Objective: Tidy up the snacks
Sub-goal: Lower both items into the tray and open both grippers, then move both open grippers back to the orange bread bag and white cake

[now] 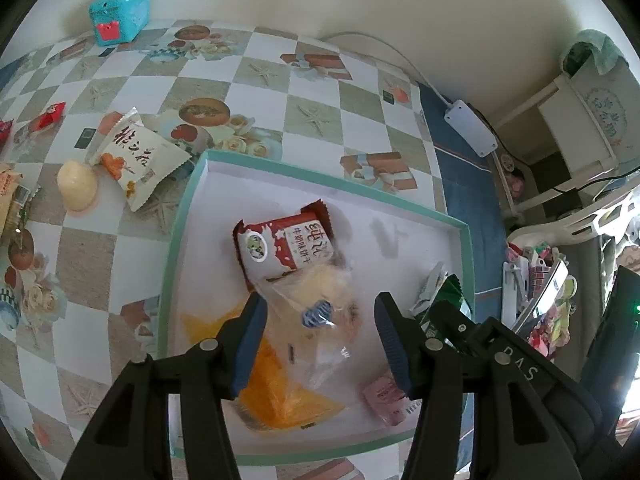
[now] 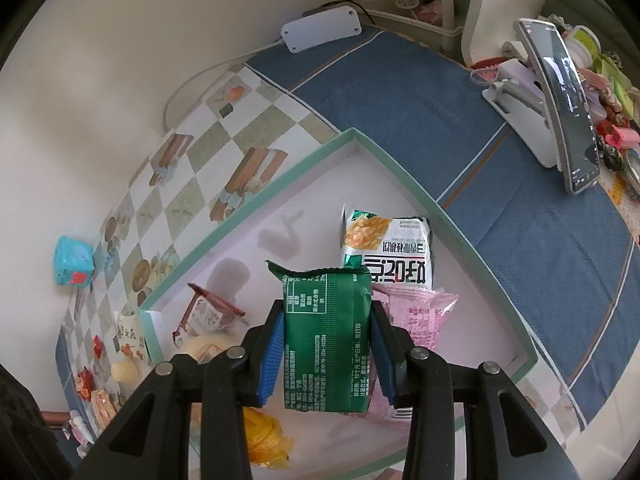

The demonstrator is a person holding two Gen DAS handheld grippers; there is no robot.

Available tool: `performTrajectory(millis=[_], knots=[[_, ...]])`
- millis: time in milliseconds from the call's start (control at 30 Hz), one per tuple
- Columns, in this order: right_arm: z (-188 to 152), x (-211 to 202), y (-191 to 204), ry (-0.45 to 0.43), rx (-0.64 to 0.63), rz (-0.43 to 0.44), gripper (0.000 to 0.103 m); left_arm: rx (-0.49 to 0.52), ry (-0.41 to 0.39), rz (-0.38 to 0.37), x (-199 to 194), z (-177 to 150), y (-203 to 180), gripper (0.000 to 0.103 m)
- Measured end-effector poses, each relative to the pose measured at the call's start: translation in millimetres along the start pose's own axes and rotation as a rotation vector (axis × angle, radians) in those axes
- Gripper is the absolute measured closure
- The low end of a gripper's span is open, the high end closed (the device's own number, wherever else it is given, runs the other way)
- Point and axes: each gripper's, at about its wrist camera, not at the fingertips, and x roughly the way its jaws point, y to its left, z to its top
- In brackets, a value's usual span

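Note:
A shallow white tray with a teal rim (image 1: 188, 208) lies on the checked tablecloth. In it are a red-and-white biscuit packet (image 1: 286, 246), an orange packet (image 1: 280, 392), a pink packet (image 1: 384, 398) and a clear bag with a pale pastry (image 1: 320, 292). My left gripper (image 1: 320, 298) stands open astride that clear bag, and its pads do not press it. My right gripper (image 2: 328, 308) is shut on a green packet (image 2: 326, 336), held above the tray over a pink packet (image 2: 416, 320). A white-and-green packet (image 2: 388, 248) lies behind it.
Left of the tray lie a white snack packet (image 1: 136, 156), a cream round snack (image 1: 76, 184) and small red sweets (image 1: 50, 116). A teal box (image 1: 120, 8) stands by the wall. A power strip (image 2: 320, 32) and a phone on a stand (image 2: 560, 100) sit on the blue cloth.

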Motion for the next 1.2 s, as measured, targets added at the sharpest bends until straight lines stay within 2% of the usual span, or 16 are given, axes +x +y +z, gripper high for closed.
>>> performTrajectory(millis=[267, 433, 600, 767, 867, 900, 967, 1033, 1100, 1200], knots=[[-2.4, 2.1, 4.5, 0.011, -0.006, -0.001, 0.060, -0.030, -0.028, 0.037, -13.7, 5.5, 11.3, 0.041], [-3.5, -2.4, 9.2, -0.004, -0.018, 0.006, 0.059, -0.071, -0.048, 0.082, -23.7, 10.1, 25.6, 0.033], [-5.2, -3.9, 14.4, -0.008, -0.037, -0.005, 0.058, -0.154, -0.051, 0.142, -32.5, 13.4, 51.3, 0.031], [-9.6, -6.4, 25.8, -0.020, -0.077, -0.016, 0.058, -0.219, -0.076, 0.234, -42.5, 17.6, 82.6, 0.029], [-13.0, -5.9, 33.7, -0.020, -0.112, -0.021, 0.058, -0.274, -0.074, 0.258, -46.8, 18.9, 107.5, 0.027], [-14.5, -5.3, 36.9, -0.017, -0.126, -0.022, 0.057, -0.294, -0.074, 0.262, -48.2, 19.0, 115.5, 0.027], [-18.3, -4.0, 43.7, -0.013, -0.152, -0.023, 0.042, -0.341, -0.078, 0.269, -53.1, 17.2, 134.7, 0.026], [-23.1, -4.2, 53.1, -0.015, -0.186, -0.026, 0.041, -0.376, -0.086, 0.286, -57.0, 16.8, 150.5, 0.024], [-27.7, -4.7, 61.5, -0.018, -0.214, -0.032, 0.040, -0.404, -0.093, 0.315, -60.3, 15.0, 165.2, 0.012], [-37.1, -5.8, 75.3, -0.022, -0.257, -0.031, 0.039, -0.453, -0.099, 0.357, -65.6, 11.0, 186.6, 0.012]])
